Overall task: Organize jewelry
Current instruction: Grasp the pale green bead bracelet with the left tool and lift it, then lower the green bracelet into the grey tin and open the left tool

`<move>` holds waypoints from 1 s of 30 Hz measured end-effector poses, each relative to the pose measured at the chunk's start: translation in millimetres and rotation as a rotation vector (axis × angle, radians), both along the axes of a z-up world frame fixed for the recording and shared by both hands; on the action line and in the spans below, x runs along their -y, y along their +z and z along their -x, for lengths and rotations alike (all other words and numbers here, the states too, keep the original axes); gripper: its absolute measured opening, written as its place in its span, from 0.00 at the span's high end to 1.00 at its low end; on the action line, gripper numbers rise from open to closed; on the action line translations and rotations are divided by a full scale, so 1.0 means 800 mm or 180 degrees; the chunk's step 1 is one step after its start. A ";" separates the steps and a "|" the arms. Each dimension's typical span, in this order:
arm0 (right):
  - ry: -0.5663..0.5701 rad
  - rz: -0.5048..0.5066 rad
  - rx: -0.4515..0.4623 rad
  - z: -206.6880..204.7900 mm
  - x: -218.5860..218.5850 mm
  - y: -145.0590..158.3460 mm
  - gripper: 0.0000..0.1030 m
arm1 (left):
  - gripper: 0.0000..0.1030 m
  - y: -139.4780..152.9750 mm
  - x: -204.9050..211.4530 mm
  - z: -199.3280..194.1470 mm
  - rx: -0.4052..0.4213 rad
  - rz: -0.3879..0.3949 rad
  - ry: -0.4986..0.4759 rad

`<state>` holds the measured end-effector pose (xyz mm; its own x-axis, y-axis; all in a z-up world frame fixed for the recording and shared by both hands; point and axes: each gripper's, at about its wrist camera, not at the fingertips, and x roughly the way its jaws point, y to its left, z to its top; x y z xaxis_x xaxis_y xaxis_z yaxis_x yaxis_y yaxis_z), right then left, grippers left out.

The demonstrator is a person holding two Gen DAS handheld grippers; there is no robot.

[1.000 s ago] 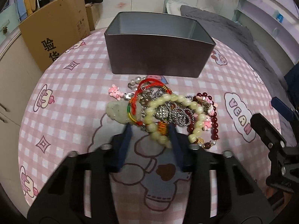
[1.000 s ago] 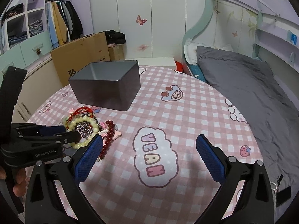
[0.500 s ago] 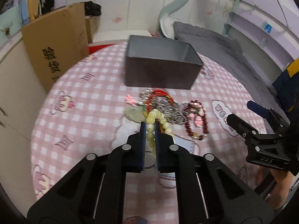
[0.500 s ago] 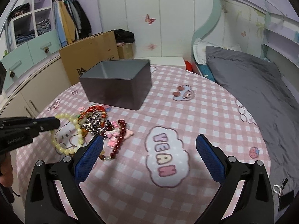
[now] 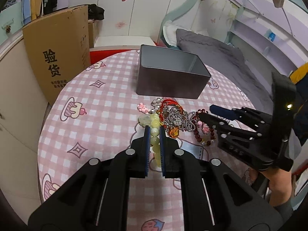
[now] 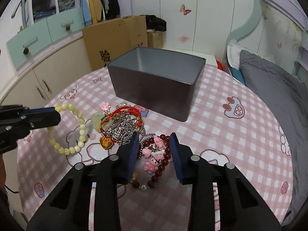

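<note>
So the left gripper [image 5: 154, 132] is clamped on the pale yellow bead bracelet [image 6: 67, 129], which hangs at the left of the right wrist view. The right gripper [image 6: 155, 144] is about a third open and has just been closing around the dark red bead bracelet [image 6: 162, 160], pads not touching it. The grey tin [image 6: 156, 85] sits straight beyond, upper centre, closer to the right one I think.

On the counter [image 6: 231, 127] a tin box [image 6: 154, 92] stands behind a jewelry heap [image 6: 123, 129]; a cardboard carton [image 6: 115, 40] sits beyond, a bed [image 6: 279, 88] to the right
</note>
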<state>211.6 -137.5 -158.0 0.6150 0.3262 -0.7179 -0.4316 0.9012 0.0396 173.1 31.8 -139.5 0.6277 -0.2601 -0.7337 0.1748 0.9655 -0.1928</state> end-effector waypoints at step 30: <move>0.0058 -0.0923 0.0229 -0.065 0.037 0.107 0.89 | 0.91 0.100 0.019 -0.112 0.0474 0.0631 -0.0558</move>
